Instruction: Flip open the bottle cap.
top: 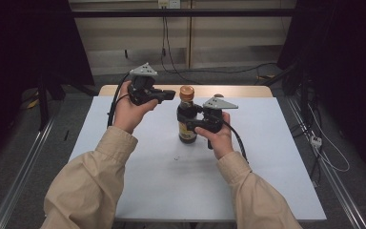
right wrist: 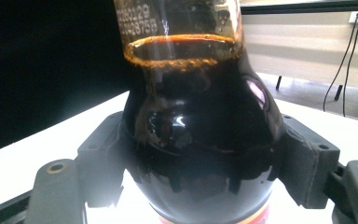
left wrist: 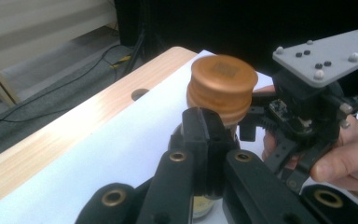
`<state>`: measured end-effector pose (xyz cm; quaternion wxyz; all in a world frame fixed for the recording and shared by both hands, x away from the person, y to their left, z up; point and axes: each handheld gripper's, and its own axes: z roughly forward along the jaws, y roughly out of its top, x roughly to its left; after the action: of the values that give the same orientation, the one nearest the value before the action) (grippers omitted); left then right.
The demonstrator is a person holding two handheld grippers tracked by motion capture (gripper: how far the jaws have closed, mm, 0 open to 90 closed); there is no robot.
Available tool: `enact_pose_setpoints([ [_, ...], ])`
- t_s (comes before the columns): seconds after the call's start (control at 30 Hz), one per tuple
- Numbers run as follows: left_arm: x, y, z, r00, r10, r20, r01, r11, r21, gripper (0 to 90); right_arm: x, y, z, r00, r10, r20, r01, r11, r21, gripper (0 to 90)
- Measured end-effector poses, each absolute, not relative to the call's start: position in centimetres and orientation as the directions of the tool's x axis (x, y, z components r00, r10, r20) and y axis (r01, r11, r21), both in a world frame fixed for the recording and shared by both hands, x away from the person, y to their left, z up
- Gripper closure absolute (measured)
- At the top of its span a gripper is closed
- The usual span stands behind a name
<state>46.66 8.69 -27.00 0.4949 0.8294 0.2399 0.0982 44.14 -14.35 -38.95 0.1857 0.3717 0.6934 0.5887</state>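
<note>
The bottle [top: 187, 119] stands mid-worktop [top: 276, 157], with my right tongs [top: 190, 120] clamped around it, blocking that side. My left tongs [top: 167, 95] hang just beside its cap [top: 187, 92]. White surface lies bare all around.

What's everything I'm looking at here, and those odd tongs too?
Sauce bottle: one, dark liquid inside, standing upright at the table's middle.
Bottle cap: one, copper-orange, on the bottle's top.
Table: one, white top with a wooden far edge.
Cables: several, dark, on the floor beyond the table.
Wall socket: one, white, on the far wall.
Sleeves: two, beige, entering from below.
Left tongs: black, shut, held up left of the cap.
Right tongs: black, shut on the bottle's shoulder.
</note>
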Motion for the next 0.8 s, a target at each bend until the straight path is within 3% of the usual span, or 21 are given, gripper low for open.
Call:
enact_pose_setpoints([
  [0.8,46.6,6.8,-26.7,0.884,0.464,-0.054,0.279,-0.432,0.858,90.0,44.2,-14.6,-39.1,-0.653,0.735,0.183,0.296,0.025,0.955,25.7],
])
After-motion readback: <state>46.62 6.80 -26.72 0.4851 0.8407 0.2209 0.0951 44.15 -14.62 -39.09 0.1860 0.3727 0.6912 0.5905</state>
